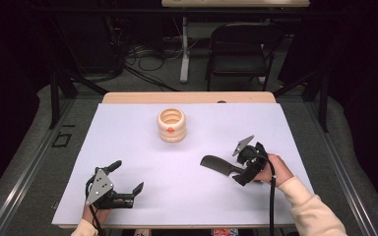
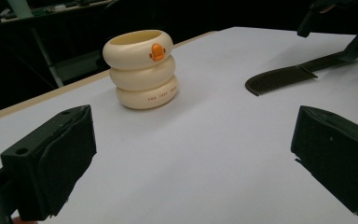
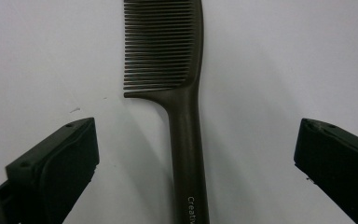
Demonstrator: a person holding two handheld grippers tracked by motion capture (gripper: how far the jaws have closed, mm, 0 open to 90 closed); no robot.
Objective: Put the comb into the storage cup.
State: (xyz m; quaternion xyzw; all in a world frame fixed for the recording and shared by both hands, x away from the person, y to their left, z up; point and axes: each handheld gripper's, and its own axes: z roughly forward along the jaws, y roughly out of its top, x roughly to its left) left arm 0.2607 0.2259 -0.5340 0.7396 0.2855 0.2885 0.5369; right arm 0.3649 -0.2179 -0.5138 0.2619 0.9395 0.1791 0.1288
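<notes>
- Comb [image 3: 179, 93]: dark, lies flat on the white table top [image 1: 187, 196], right of centre in the high view, teeth end pointing left, handle end under the right gripper [image 1: 243, 172].
- Right gripper view: jaws spread wide, one on each side of the comb handle, neither touching it. Handle runs up the middle of the gap, teeth beyond the jaw tips. White lettering on the handle starts "Creativ", rest cut off.
- Right gripper tilted down over the handle end; person's right hand [image 1: 274, 169] behind it, cream sleeve [image 1: 315, 211] in from the bottom right, cable trailing down toward the table edge.
- Left gripper [image 1: 125, 184]: near the front left corner of the table, jaws spread, nothing between them. Grey three-cornered plate on top, left hand [image 1: 89, 223] just at the bottom edge.
- Left gripper view: looks across bare table through the open jaws; comb at upper right with the right gripper over its far end.
- Cream holder [image 1: 171, 125]: three stacked rings, open top, orange duck-like mark on the front, small lettering on the lowest ring (unreadable). Upright, toward the back of the table, well apart from the comb and both grippers.
- Beyond the table: dark folding chair [image 1: 238, 49], cables on the floor.
</notes>
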